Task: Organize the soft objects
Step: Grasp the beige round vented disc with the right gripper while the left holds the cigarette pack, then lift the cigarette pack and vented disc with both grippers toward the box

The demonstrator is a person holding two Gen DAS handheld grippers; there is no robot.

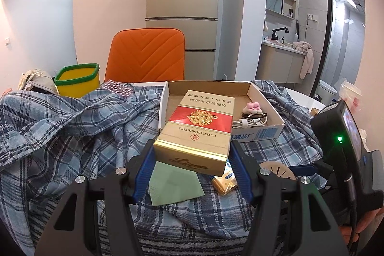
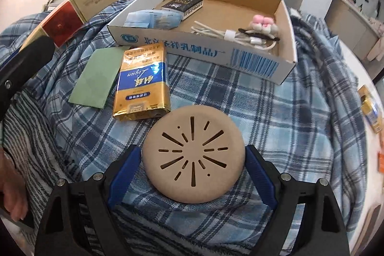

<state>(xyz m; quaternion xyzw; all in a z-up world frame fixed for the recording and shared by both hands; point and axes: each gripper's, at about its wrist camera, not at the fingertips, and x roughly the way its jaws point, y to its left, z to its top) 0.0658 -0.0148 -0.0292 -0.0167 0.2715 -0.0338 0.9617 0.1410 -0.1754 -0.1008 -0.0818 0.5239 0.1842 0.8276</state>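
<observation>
My left gripper is shut on a long gold-and-red cigarette carton, held above the blue plaid cloth with its far end over the open cardboard box. The carton also shows at the upper left of the right wrist view. My right gripper is shut on a round beige disc with slots, just above the cloth. The box holds a pink plush hair tie, a white cable, blue packets and a dark pack.
A gold-and-blue pack and a green card lie on the cloth before the box. A yellow bin with a green rim and an orange chair stand behind. Small packs lie at the right table edge.
</observation>
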